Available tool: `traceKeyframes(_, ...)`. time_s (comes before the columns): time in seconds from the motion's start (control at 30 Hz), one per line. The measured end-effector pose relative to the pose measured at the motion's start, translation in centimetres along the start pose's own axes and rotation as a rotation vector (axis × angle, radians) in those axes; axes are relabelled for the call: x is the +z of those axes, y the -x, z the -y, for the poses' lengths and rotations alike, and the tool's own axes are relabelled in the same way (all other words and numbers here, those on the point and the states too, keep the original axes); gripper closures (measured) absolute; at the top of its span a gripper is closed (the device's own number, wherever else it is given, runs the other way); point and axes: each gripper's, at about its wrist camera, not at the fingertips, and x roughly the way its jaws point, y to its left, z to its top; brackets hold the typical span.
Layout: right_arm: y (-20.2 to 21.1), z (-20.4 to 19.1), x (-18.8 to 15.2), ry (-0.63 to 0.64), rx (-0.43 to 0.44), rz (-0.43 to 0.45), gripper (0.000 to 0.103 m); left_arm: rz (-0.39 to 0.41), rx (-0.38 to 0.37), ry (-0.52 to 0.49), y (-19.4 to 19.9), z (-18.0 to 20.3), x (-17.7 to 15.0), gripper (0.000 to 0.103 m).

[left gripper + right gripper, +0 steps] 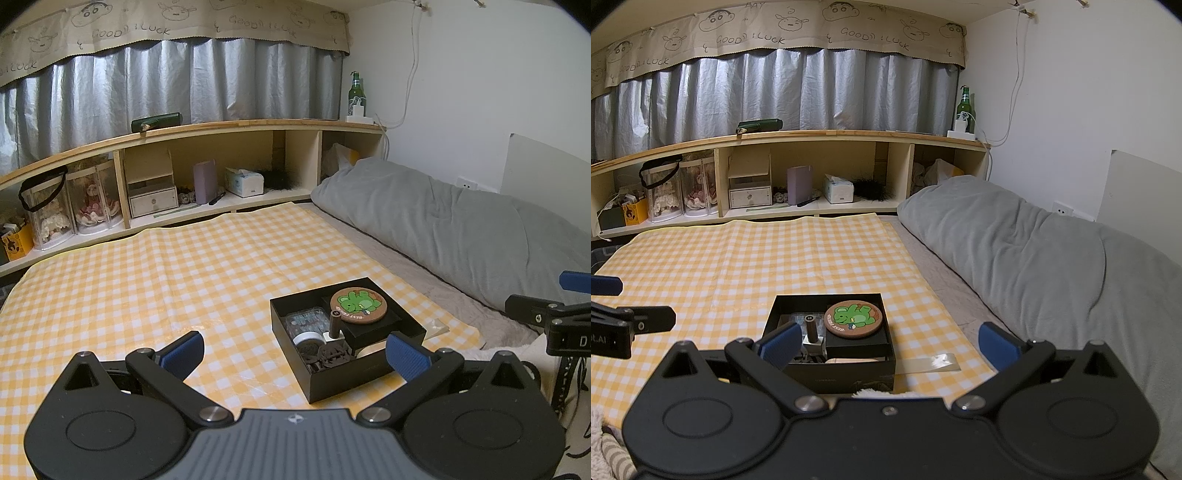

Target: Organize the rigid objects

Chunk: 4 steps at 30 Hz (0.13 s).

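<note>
Dim, even indoor light, slightly warm. Soft shadows only. Strong fisheye bend: shelf (184, 133) bows, dark vignette in corners. Mild sheen on grey curtain (775, 92). Both views sharp, no motion blur, some noise.

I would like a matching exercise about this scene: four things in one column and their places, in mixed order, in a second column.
Things:
1. round coaster with green animal
2. green bottle
3. tissue box
4. grey pillow

Places:
A. inside a shelf compartment
B. on top of the shelf, at the right end
C. in the black box
D. on the bed, right of the checked cloth

Pairs: 1-C, 2-B, 3-A, 4-D
</note>
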Motion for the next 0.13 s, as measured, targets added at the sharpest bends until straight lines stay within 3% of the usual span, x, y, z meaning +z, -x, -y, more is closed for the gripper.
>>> traceKeyframes(0.13, 0.0, 0.01, 0.01, -0.001, 0.001, 0.0, 0.0, -0.002, -0.003, 0.005, 0.07, -0.09, 0.05, 0.0)
